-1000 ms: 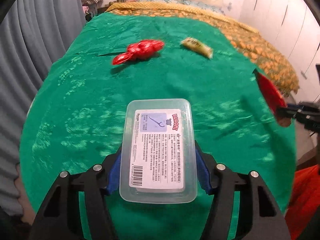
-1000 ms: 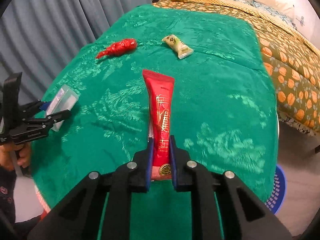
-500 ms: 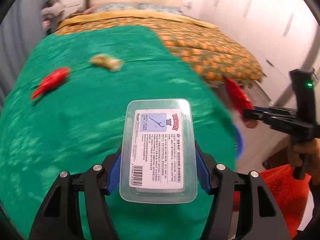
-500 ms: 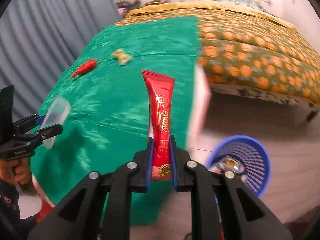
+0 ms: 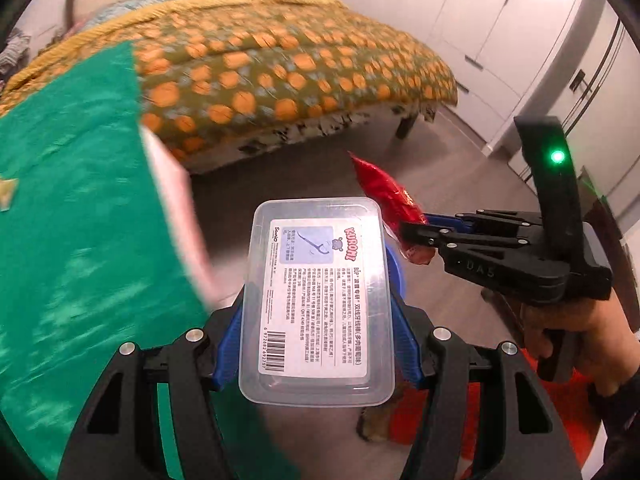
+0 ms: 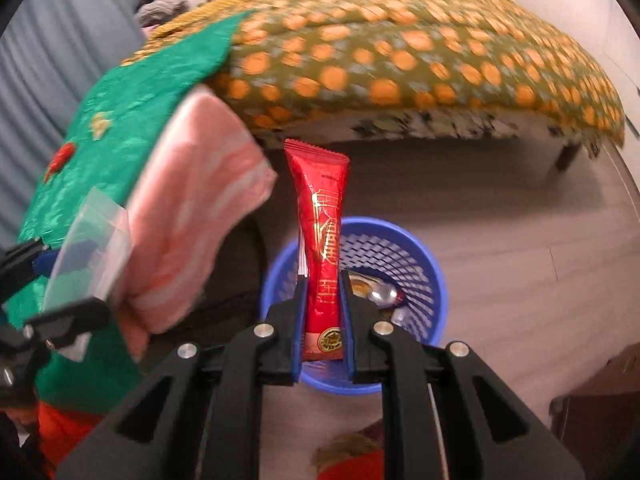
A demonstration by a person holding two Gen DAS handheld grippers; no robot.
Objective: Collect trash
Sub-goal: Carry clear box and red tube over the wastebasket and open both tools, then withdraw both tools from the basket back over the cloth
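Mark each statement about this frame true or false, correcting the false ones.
1. The right hand-held gripper clamps a red sachet. True.
2. The left hand-held gripper is open and empty. False: it grips a clear plastic box.
3. The blue basket sits on the bed. False: it stands on the floor.
4. The basket already holds some trash. True.
5. A red wrapper lies on the green cloth. True.
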